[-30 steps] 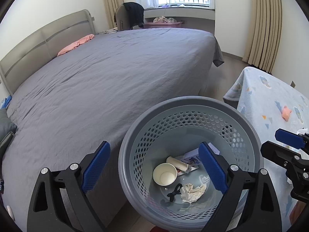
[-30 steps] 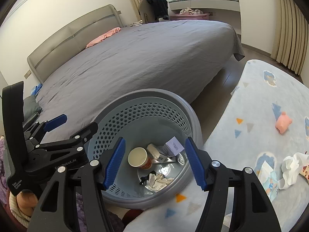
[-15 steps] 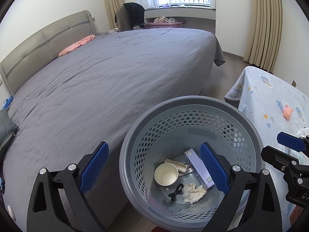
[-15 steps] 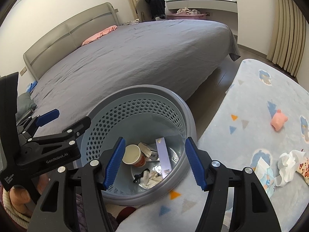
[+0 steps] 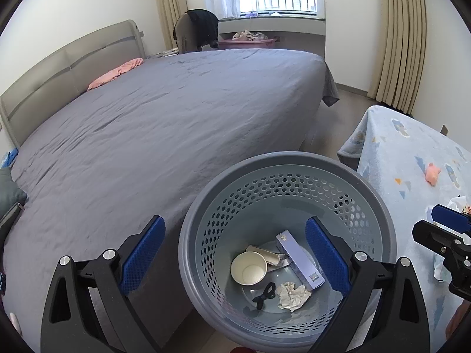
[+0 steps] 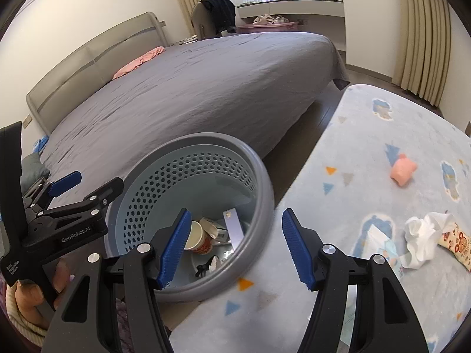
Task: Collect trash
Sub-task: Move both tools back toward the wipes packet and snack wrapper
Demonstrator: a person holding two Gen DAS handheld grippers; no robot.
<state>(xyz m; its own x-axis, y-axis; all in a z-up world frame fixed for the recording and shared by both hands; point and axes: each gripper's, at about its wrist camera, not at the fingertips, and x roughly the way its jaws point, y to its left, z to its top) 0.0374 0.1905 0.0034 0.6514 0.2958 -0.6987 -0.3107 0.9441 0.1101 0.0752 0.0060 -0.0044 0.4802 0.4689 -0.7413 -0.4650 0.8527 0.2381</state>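
Bedside, the perforated bin point(image 5: 368, 188) sits between bed point(image 5: 176, 111) and surface to catch trash; both tools (left point(image 5: 235, 259), right point(image 6: 235, 247)) hang released, empty.

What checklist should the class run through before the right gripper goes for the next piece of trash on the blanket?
1. Right gripper empty, jaws apart: ok.
2. Left gripper empty, jaws apart: ok.
3. Basket open, with room left: ok.
4. Purple box fully inside the basket: ok.
5. Crumpled white tissue on the blanket, nothing covering it: ok.
6. Snack wrapper touching the tissue or only beside it: cannot tell.
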